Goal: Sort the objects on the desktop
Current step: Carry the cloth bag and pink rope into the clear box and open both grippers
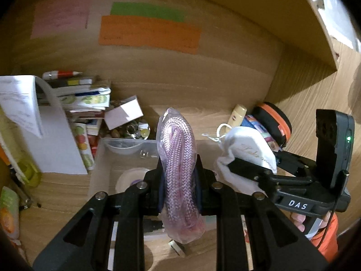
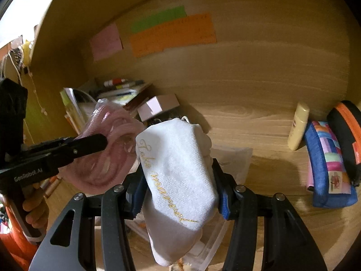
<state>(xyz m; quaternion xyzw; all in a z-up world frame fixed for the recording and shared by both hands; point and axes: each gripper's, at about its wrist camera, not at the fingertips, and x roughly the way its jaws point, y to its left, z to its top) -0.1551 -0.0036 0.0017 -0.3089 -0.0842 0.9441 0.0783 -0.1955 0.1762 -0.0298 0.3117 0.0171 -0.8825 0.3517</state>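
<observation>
My left gripper [image 1: 179, 178] is shut on a clear bag holding a pink braided cord [image 1: 178, 158], which stands upright between the pads. The same cord bag [image 2: 108, 155] shows at the left of the right wrist view, clamped by the left gripper [image 2: 99, 144]. My right gripper [image 2: 180, 180] is shut on a white cloth pouch [image 2: 180, 171] with gold script. That pouch [image 1: 246, 149] and the right gripper [image 1: 250, 169] appear at the right of the left wrist view. Both loads hang above a clear plastic box [image 1: 126, 155] on the wooden desk.
A pile of books and papers [image 1: 74, 103] lies at the back left, with a small white carton [image 1: 123, 113] beside it. A cream tube [image 2: 298, 126], a patchwork pencil case [image 2: 327, 164] and a black-and-orange case [image 2: 347, 131] sit at the right. Coloured notes [image 1: 149, 31] hang on the back panel.
</observation>
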